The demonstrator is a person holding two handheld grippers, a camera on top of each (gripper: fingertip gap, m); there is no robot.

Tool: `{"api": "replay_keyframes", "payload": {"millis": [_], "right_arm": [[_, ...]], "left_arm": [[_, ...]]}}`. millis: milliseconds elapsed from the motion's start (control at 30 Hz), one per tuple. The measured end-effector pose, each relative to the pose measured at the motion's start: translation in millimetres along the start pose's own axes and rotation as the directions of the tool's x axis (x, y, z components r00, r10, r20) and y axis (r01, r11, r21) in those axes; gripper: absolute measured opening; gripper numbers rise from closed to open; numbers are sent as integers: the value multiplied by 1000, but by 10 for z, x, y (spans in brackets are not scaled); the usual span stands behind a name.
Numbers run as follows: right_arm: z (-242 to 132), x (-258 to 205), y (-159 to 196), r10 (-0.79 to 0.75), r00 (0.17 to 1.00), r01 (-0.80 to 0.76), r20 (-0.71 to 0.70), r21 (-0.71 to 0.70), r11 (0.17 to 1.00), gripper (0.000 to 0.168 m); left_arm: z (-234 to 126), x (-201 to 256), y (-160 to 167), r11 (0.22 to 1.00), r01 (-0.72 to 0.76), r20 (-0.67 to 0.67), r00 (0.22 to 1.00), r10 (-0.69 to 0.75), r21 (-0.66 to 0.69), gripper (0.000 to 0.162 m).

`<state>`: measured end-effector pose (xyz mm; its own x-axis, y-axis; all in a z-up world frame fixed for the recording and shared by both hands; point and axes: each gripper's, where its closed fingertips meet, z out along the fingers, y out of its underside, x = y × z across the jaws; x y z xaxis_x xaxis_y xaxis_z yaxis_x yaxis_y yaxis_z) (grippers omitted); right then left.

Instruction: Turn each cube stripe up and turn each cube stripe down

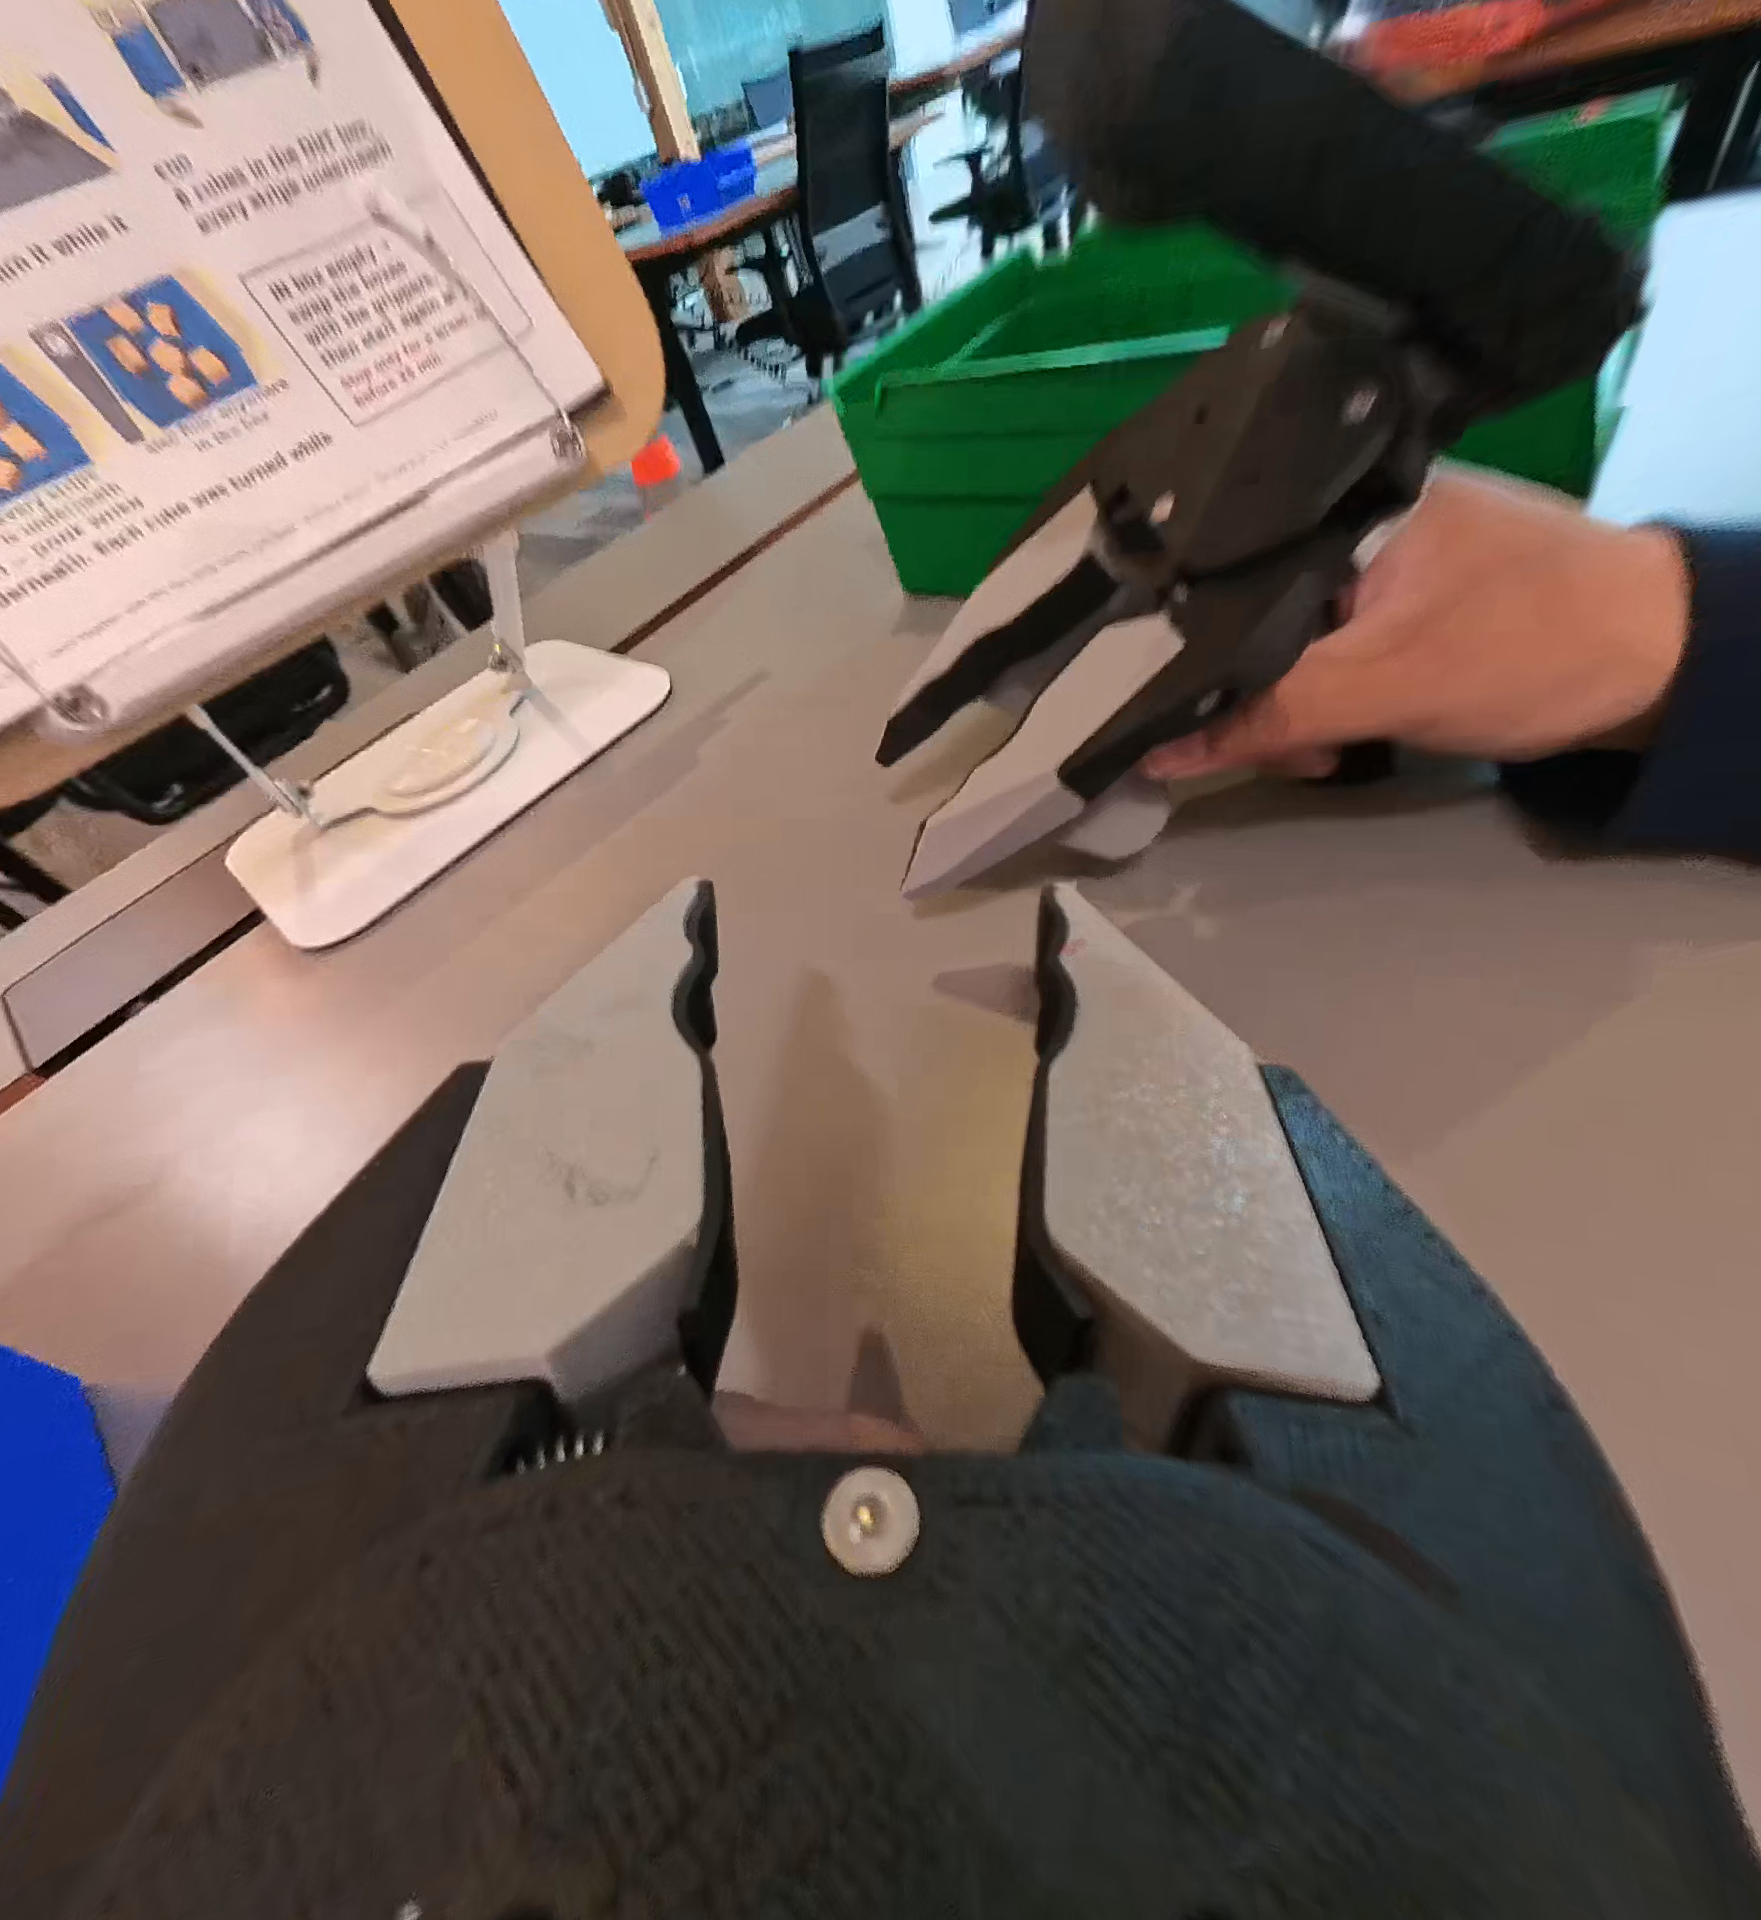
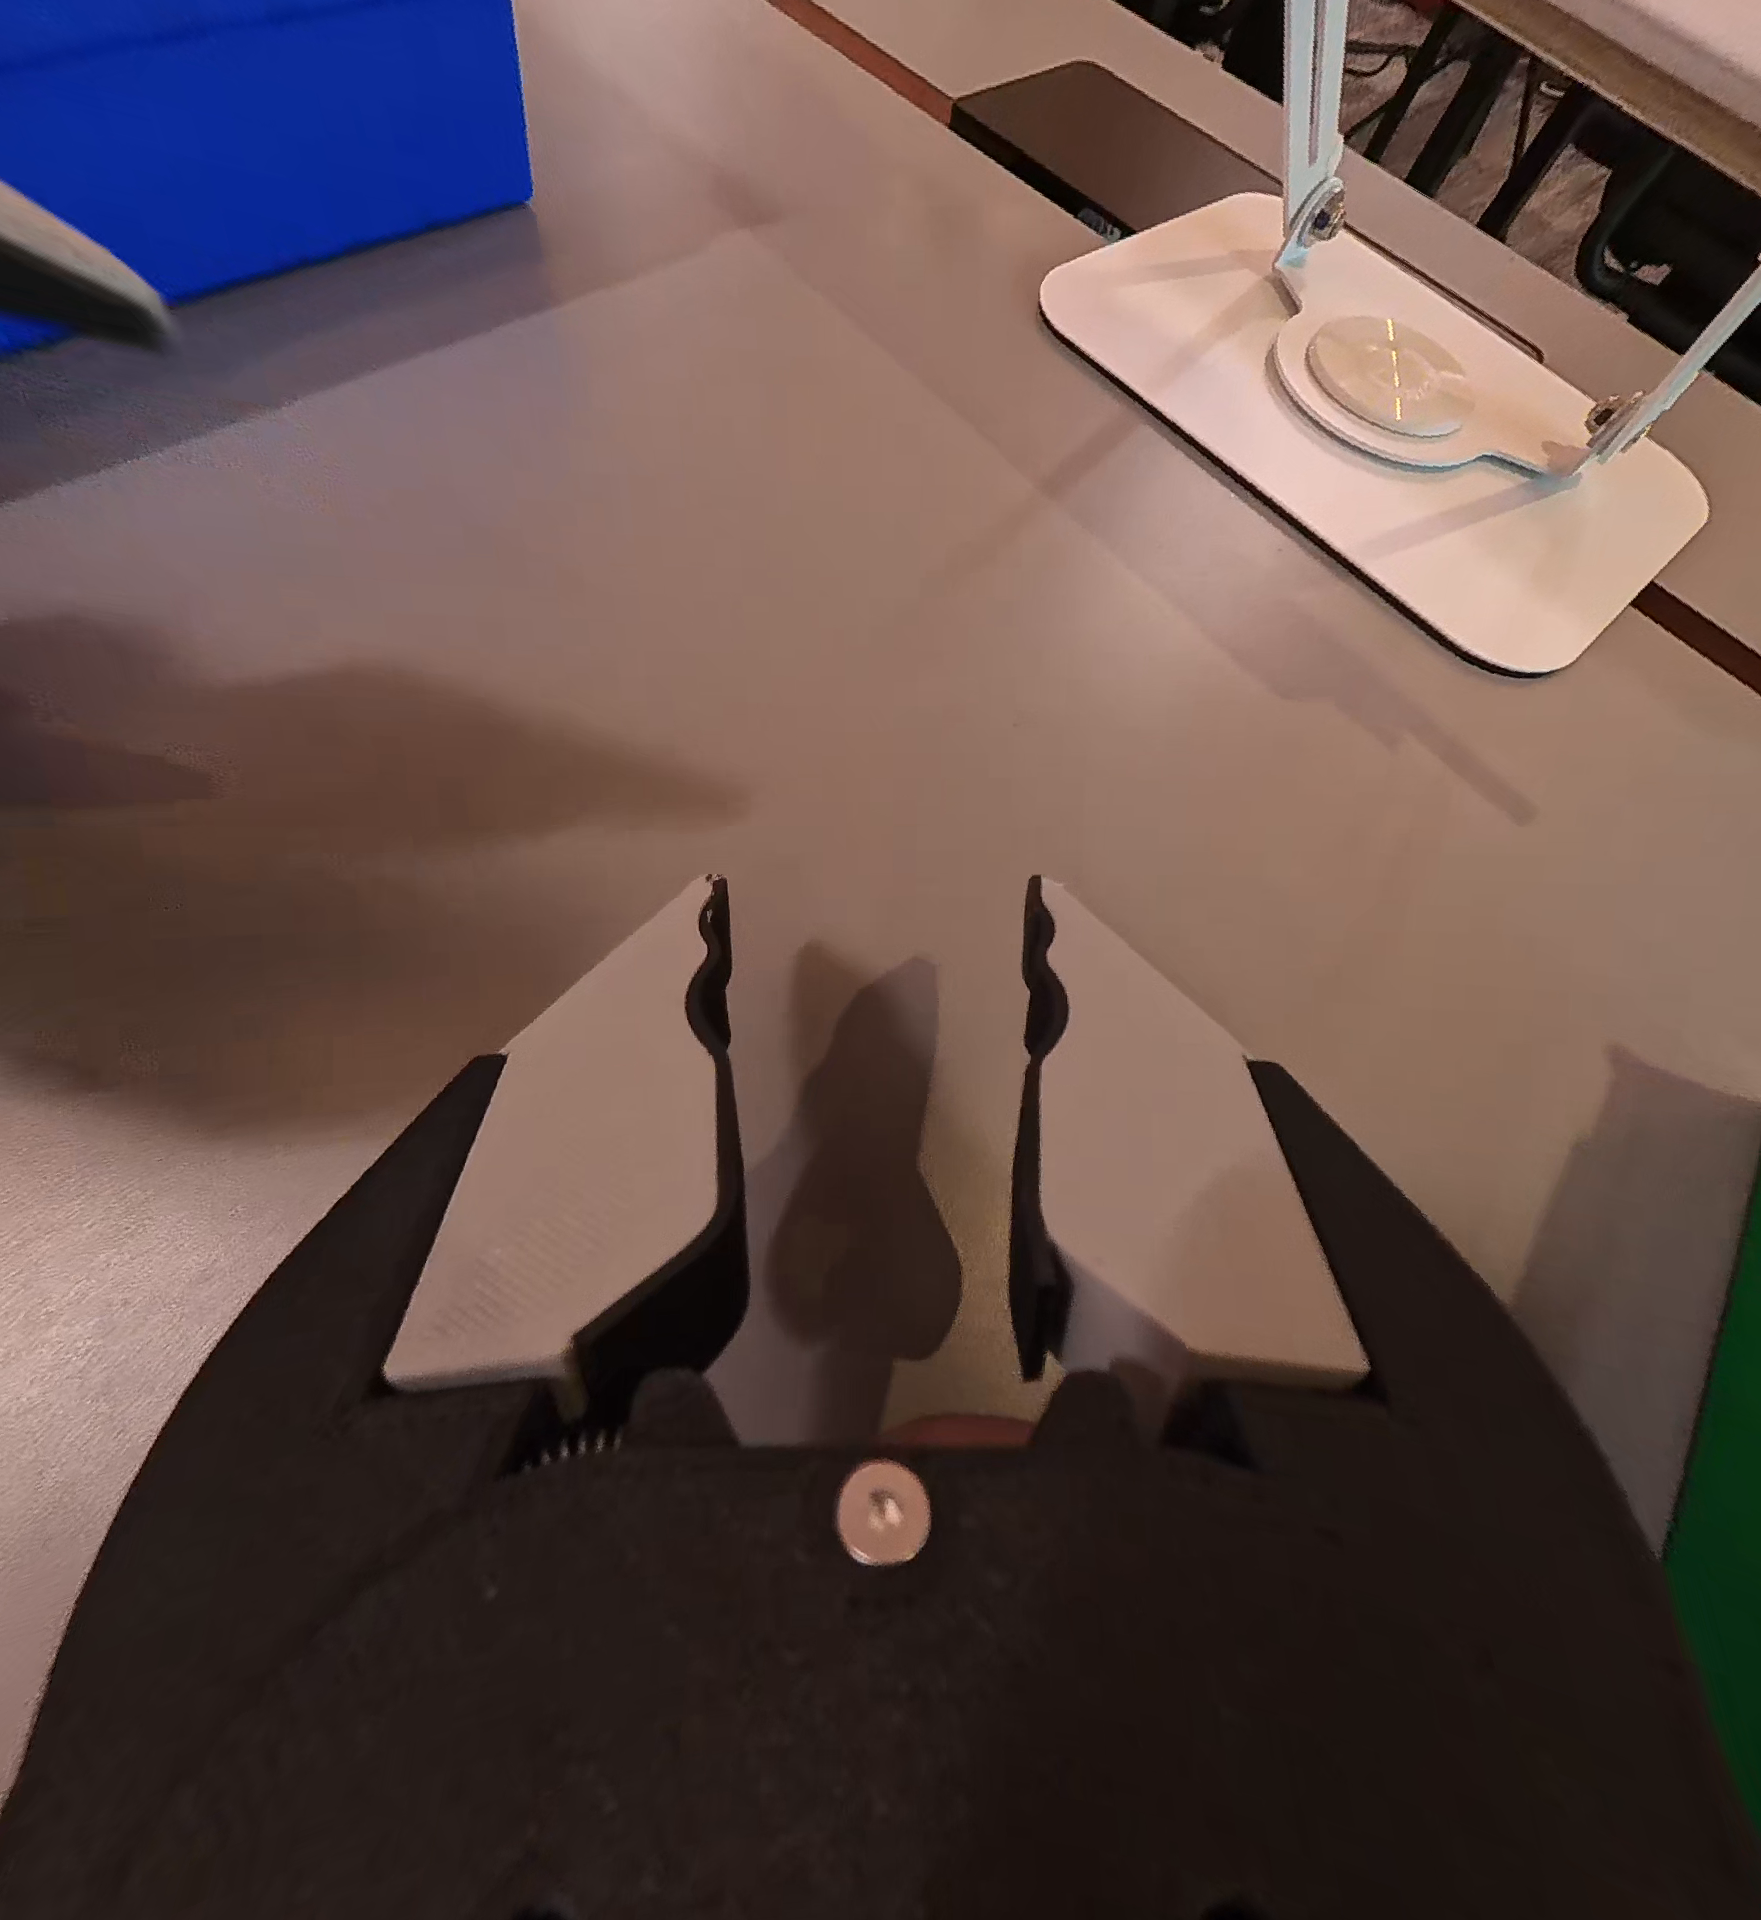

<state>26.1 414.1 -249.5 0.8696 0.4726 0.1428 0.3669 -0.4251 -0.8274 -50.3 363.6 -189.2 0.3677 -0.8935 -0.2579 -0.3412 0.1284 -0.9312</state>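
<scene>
Grey table [image 2: 855, 582] carries one white stand base [image 2: 1375, 436], one blue box [image 2: 232, 135] and one green box [image 1: 1011, 436] nearby, two grippers, left gripper [image 1: 876, 914] and right gripper [image 2: 876, 894], both parted wide, gripping nothing.

Printed writing is borne only by an instruction sheet [image 1: 201, 343] clipped to a tan board [image 1: 564, 208] on a white stand [image 1: 460, 790], seen at about ten o'clock in the left wrist view; black lines of text, a boxed note with a red line beneath it, and small photographs with captions are carried on it. A faint red mark is seen near the tip of one finger [image 1: 1078, 948]. No writing is shown in the right wrist view
</scene>
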Motion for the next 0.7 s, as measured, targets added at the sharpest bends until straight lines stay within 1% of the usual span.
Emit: {"api": "replay_keyframes", "payload": {"millis": [100,233,367,467,567,633,700], "right_arm": [[-18,-13,-25,-1,1000,0,4,12,1000,54],[-5,-37,-2,-9,1000,9,9,1,1000,54],[5,-122,4,0,999,0,47,-3,1000,55],[11,-216,-8,-9,997,9,82,-7,1000,55],[3,-355,-28,-19,992,20,127,-1,1000,55],[2,-430,-52,-23,989,22,147,9,1000,54],[16,-507,-65,-14,984,12,178,11,1000,55]], "left_arm": [[-219,-58,-292,998,16,5,1000,-16,61,59],[-510,-215,-663,993,31,5,999,-31,110,60],[-754,-554,-908,991,47,43,998,-53,127,60],[-848,-1000,-862,998,31,122,992,-38,61,60],[-928,-1468,-648,997,73,185,980,-68,-23,61],[-961,-1612,-487,989,137,173,977,-124,-63,61],[-968,-1750,-312,980,159,200,971,-134,-116,61]]}}
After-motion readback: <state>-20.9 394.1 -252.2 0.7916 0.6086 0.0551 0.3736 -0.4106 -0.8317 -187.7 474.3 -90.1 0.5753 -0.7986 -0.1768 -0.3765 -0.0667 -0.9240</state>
